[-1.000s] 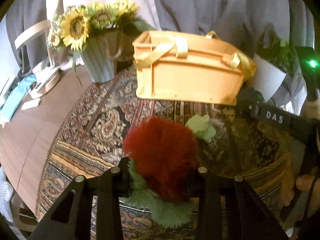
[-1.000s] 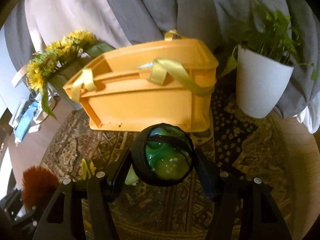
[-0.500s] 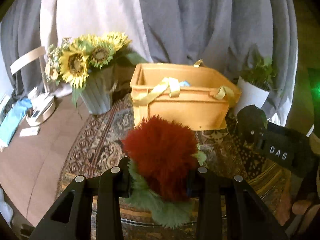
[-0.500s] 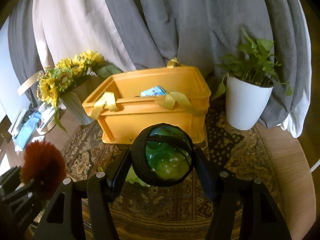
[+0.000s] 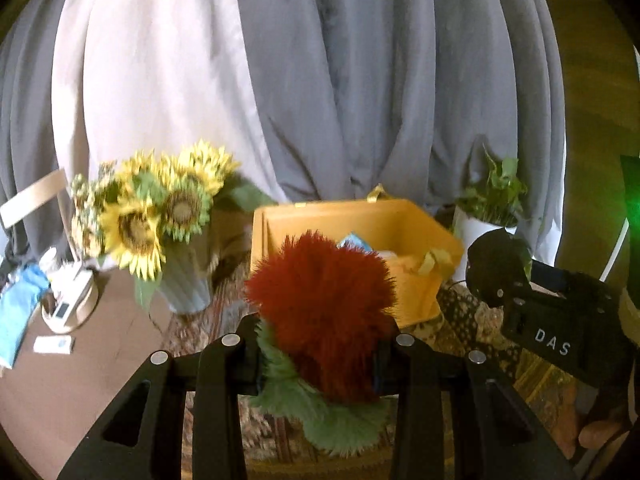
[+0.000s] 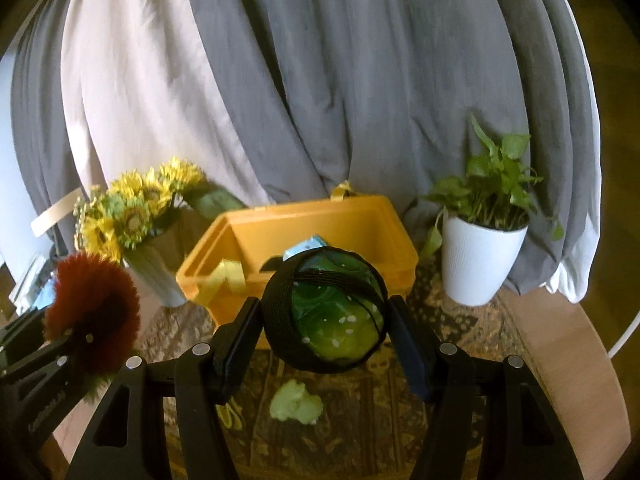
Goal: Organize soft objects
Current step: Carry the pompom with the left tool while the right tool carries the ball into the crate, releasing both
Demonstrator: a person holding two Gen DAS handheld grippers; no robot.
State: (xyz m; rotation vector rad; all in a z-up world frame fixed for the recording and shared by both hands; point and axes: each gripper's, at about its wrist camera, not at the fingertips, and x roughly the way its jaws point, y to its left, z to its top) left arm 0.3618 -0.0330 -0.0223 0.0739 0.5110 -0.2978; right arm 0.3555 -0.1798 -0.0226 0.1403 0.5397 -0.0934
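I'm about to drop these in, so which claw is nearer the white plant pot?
Right. The right claw, holding the green ball, is just left of the pot. The left claw sits farther left, past the yellow bin.

Both hand-held grippers point(image 5: 320, 354) point(image 6: 326, 330) clamped, raised.

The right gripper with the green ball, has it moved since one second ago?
Yes. The right gripper rose with the green ball: the yellow bin now shows its inside from above.
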